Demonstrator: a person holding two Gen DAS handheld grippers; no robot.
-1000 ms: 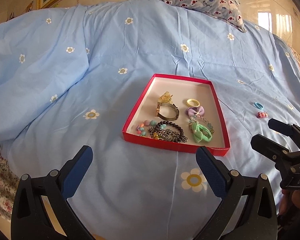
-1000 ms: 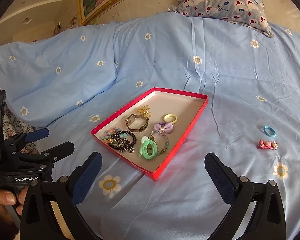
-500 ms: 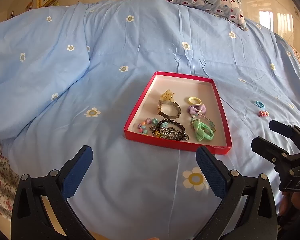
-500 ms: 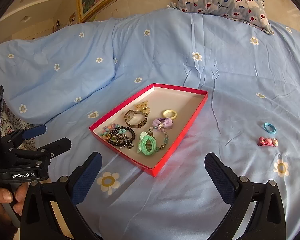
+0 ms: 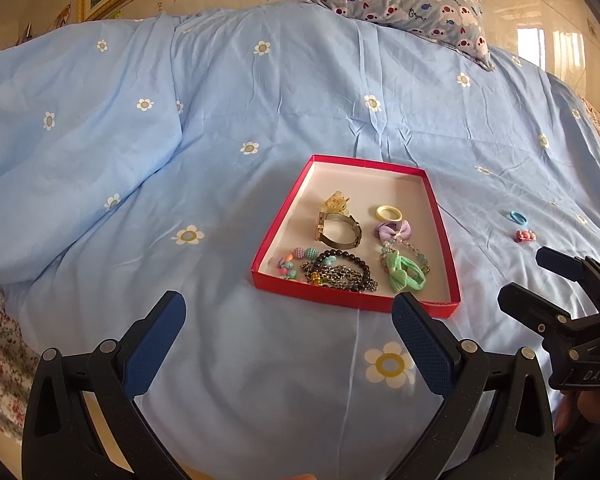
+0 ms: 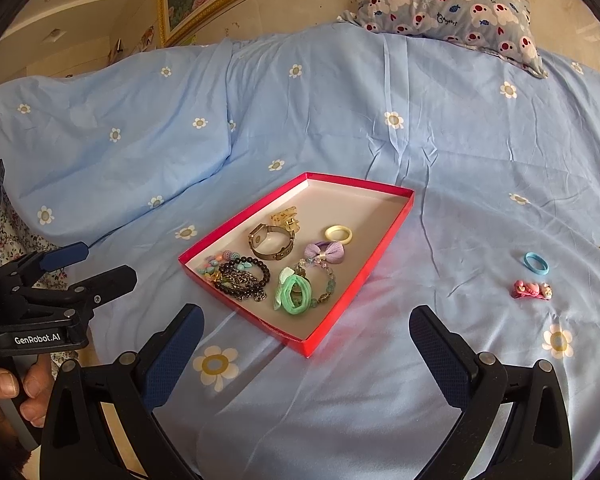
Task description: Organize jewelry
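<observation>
Bedspread (image 6: 480, 152) carried red box (image 6: 396, 216); blue ring (image 6: 536, 263) and pink clip (image 6: 531, 289) outside: light, stiff; pinch edgewise. Both grippers (image 5: 288, 320) (image 6: 306, 330) spread, empty.

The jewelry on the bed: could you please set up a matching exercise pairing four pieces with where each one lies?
Things:
1. Blue ring
2. Yellow ring
3. Green hair tie
4. Pink clip

Places:
A. In the red box, near its front edge
B. On the sheet, right of the box, the farther of the two loose pieces
C. On the sheet, right of the box, the nearer of the two loose pieces
D. In the box, just behind the purple bow

Pairs: 1-B, 2-D, 3-A, 4-C
</observation>
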